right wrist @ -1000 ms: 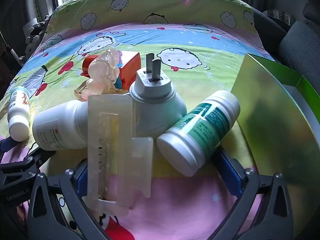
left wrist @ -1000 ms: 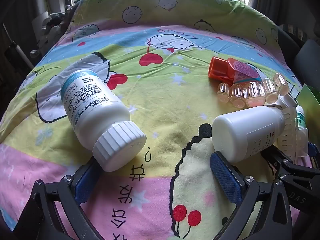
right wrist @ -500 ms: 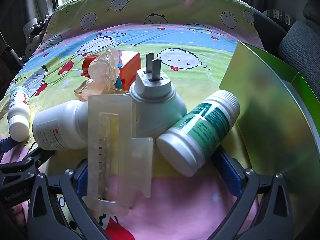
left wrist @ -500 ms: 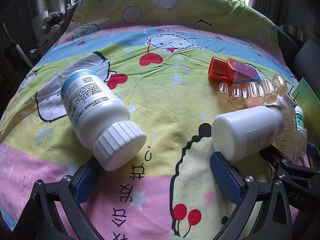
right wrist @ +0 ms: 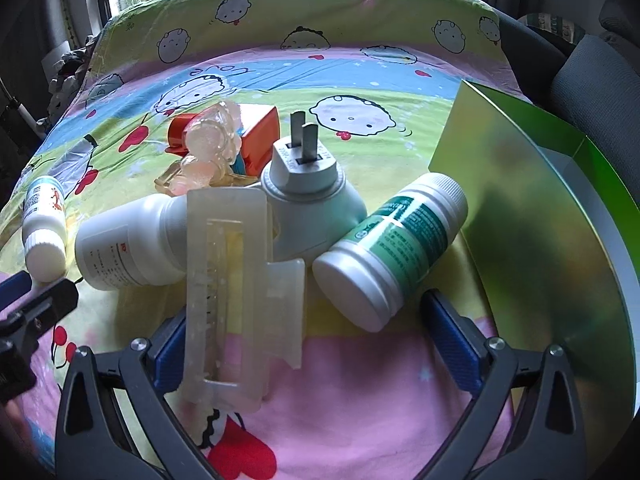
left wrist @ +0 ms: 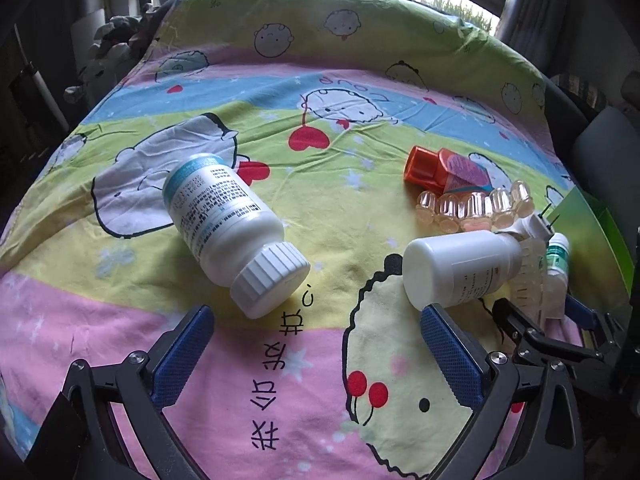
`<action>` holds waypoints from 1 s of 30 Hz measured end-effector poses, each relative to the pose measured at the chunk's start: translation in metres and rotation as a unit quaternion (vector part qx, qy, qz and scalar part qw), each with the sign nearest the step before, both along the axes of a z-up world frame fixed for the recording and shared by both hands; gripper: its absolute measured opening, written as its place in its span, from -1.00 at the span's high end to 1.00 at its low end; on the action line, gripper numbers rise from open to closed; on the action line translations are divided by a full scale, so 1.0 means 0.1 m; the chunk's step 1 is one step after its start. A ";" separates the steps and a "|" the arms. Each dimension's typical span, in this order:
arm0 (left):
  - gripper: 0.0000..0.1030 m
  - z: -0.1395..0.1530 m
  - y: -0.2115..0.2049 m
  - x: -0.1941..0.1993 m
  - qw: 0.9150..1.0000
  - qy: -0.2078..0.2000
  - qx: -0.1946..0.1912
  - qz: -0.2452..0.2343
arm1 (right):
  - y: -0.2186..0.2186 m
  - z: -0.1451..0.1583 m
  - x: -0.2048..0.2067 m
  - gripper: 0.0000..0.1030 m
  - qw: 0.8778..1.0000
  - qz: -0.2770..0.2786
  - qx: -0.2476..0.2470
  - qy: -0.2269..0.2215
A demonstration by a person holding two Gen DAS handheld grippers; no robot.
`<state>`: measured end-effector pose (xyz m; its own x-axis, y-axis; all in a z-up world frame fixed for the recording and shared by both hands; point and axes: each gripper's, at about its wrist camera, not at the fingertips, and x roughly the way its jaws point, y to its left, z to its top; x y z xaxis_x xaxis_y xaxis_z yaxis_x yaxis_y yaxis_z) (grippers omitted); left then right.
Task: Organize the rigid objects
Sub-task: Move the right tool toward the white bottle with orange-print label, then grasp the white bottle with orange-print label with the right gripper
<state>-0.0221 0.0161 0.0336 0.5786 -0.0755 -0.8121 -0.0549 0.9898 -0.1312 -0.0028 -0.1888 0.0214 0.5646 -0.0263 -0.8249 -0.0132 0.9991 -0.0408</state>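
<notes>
Plainly, the blue-label bottle lay on the bedsheet just ahead of the left gripper, cap toward its gaping, empty jaws, long axis slanting up-left. The right gripper, likewise agape and empty, faced the green-label bottle beside the green box.

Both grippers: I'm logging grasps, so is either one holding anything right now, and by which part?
Nothing is held. The left gripper and right gripper are both open, with nothing clamped between their pads.
</notes>
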 end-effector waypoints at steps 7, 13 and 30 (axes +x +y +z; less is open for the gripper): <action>-1.00 0.25 0.19 -0.09 0.999 -0.031 -0.032 0.010 | -0.05 0.34 -0.20 -0.93 0.998 0.007 0.037 -0.045; -1.00 0.32 0.49 -0.07 0.997 -0.038 -0.059 0.041 | 0.00 0.61 -0.24 -0.65 0.995 0.022 0.081 -0.057; -0.32 0.04 0.94 0.11 0.978 0.020 -0.195 0.063 | 1.41 0.65 0.66 -0.02 0.936 0.224 0.226 0.152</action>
